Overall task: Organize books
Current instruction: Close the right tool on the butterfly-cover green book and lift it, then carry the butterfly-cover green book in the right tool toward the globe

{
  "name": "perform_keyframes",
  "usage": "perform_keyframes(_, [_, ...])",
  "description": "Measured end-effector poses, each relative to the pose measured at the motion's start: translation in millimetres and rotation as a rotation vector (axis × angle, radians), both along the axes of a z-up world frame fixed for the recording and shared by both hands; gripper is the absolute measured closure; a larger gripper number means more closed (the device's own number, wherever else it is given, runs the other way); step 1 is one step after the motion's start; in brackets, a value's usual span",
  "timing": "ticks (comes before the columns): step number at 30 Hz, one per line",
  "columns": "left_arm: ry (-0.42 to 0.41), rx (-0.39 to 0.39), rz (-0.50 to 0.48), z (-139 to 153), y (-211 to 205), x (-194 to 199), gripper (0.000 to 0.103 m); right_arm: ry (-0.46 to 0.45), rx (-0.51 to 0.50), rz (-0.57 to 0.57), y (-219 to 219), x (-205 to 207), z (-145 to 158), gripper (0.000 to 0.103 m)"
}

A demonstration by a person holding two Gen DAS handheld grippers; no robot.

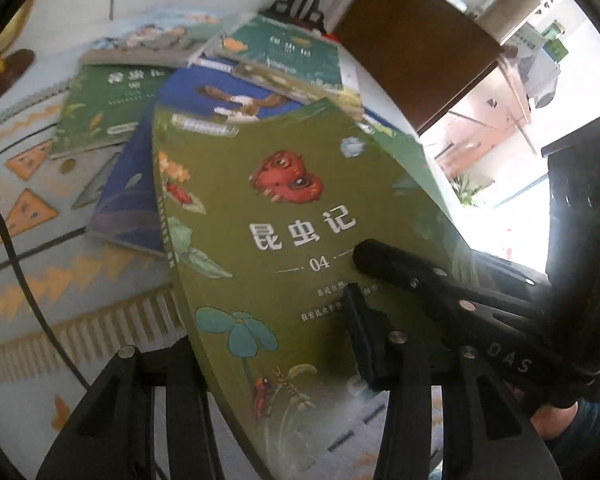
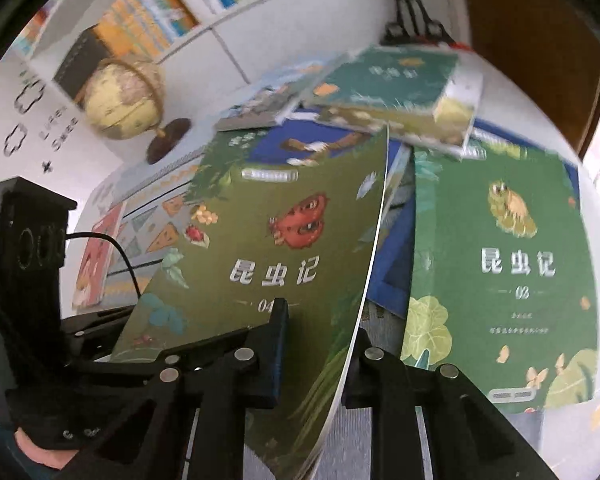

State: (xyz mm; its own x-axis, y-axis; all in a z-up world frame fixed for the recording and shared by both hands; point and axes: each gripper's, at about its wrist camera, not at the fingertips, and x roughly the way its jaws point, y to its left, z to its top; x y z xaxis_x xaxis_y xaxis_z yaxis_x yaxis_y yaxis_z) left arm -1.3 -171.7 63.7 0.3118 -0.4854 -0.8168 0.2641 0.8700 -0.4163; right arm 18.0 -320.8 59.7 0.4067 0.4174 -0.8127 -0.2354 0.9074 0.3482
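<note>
1. Surface [image 2: 548,436]: pale, partly covered by a patterned mat [image 1: 40,208] with orange triangles.
2. Loose heap of books [image 2: 380,92] lies across the surface beyond both claws; a blue-covered book [image 1: 132,204] sits under several green ones.
3. Green book marked 03 [image 2: 500,272] lies flat, just to the right of the raised book.
4. Green book marked 04 [image 1: 284,208] is lifted off the heap and tilted, held at its lower end by both claws.
5. Globe [image 2: 120,96] stands near the wall, well apart from the held book.
6. Left claw [image 1: 260,356]: narrow gap, fingers on either side of book 04, gripping it.
7. Right claw [image 2: 320,356]: nearly closed, pinching the same book's edge.
</note>
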Motion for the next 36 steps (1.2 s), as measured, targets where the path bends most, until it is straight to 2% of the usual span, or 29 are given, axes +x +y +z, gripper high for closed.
perform_keyframes(5, [-0.048,-0.017,0.071,21,8,-36,0.06,-0.077,-0.022,0.084,2,-20,24,0.084])
perform_keyframes(9, [-0.069,-0.043,0.138,29,15,-52,0.06,-0.1,0.022,0.134,1,-37,37,0.084])
perform_keyframes(14, [-0.118,-0.02,0.203,48,26,-81,0.06,-0.137,0.053,0.212,14,-59,56,0.084])
perform_keyframes(21, [-0.209,0.036,0.309,92,66,-110,0.06,-0.213,0.121,0.307,49,-76,93,0.084])
perform_keyframes(28, [-0.28,0.09,0.388,119,139,-116,0.06,-0.293,0.161,0.408,128,-77,127,0.084])
perform_keyframes(32, [-0.301,0.115,0.405,121,201,-107,0.06,-0.303,0.184,0.427,188,-69,130,0.083])
perform_keyframes(36, [-0.291,0.108,0.411,113,267,-90,0.059,-0.295,0.187,0.421,258,-57,126,0.083])
